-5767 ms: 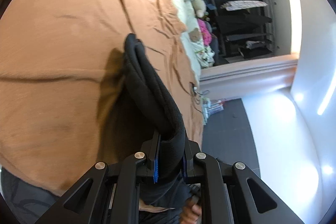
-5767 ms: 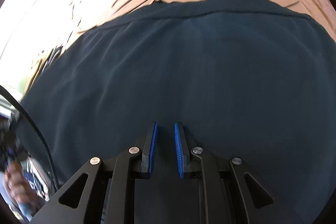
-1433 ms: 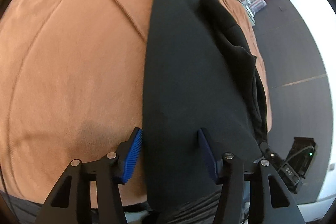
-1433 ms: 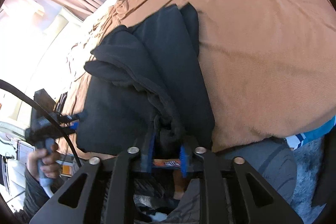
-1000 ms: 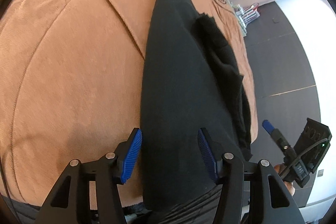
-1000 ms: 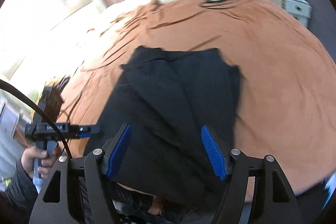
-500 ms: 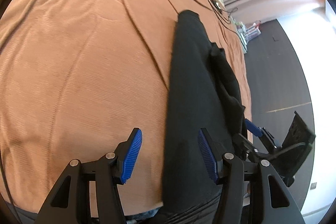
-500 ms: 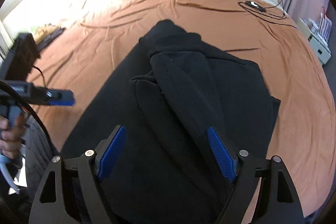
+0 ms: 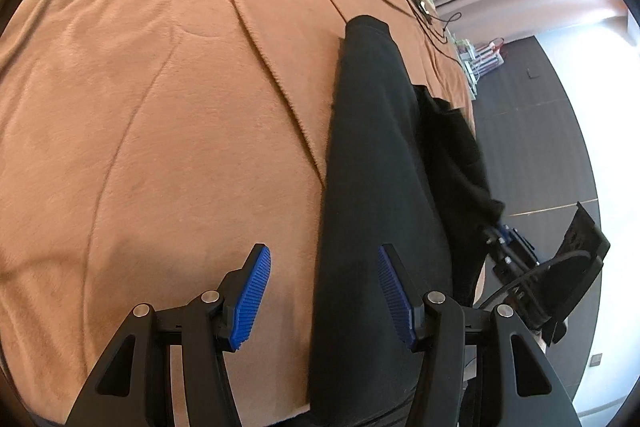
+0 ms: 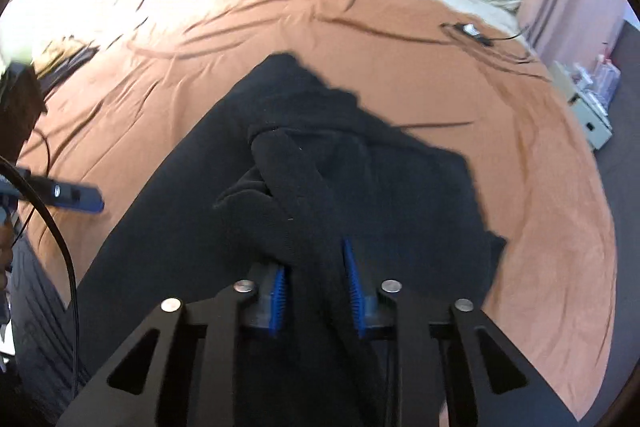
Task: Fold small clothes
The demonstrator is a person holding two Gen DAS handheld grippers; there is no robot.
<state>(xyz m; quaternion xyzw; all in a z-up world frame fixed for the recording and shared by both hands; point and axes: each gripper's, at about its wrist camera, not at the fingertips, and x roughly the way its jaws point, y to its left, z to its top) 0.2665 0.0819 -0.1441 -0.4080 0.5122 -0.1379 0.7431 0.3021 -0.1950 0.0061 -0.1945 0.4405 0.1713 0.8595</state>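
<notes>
Black garment (image 10: 400, 187) lying lengthwise near the blanket's (image 9: 160, 107) front edge.
Right gripper (image 10: 316, 287) pinches a garment fold; left gripper (image 9: 324, 291) gapes wide, empty.

Left claw (image 9: 324, 291): matte black frame, angular arms with triangular cut-outs, round silver screws at the joints, ribbed bright-blue pads (image 9: 252, 297) on the fingers. Right claw (image 10: 316, 287): same black build, silver screws, blue ribbed pads. A black cable arcs at 8 o'clock in the right wrist view.
</notes>
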